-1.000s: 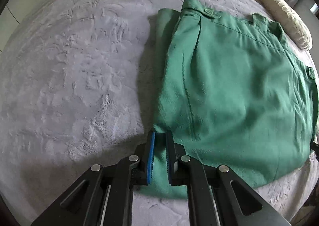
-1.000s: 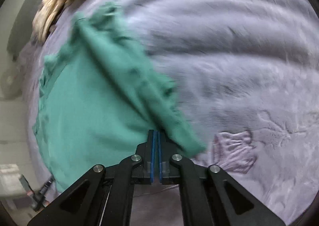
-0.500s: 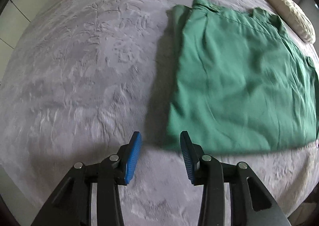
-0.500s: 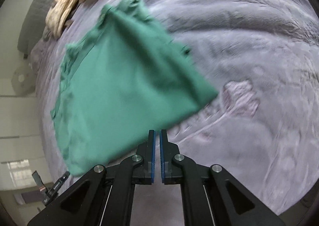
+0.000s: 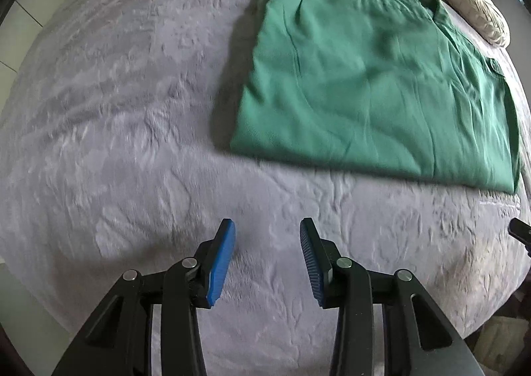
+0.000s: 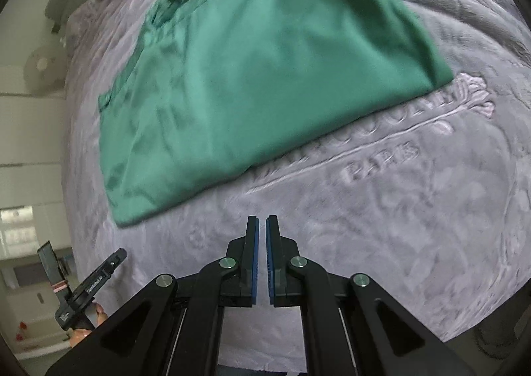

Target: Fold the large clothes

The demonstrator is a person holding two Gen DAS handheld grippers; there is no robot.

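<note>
We see our left gripper (image 5: 267, 236) held apart above the bedspread (image 5: 116, 117), folded green garment (image 5: 375, 84) beyond.

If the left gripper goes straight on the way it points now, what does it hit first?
Most likely bare grey blanket. The left gripper stands open with nothing between its pads, and the folded green garment lies beyond its fingertips, apart from them. Depth is hard to judge through the fisheye.

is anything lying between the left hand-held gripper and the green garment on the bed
Nothing visible does. Only bare grey blanket lies between the left hand-held gripper and the near edge of the folded green garment. The beige pillow sits beyond the garment's far side, out of the way.
</note>
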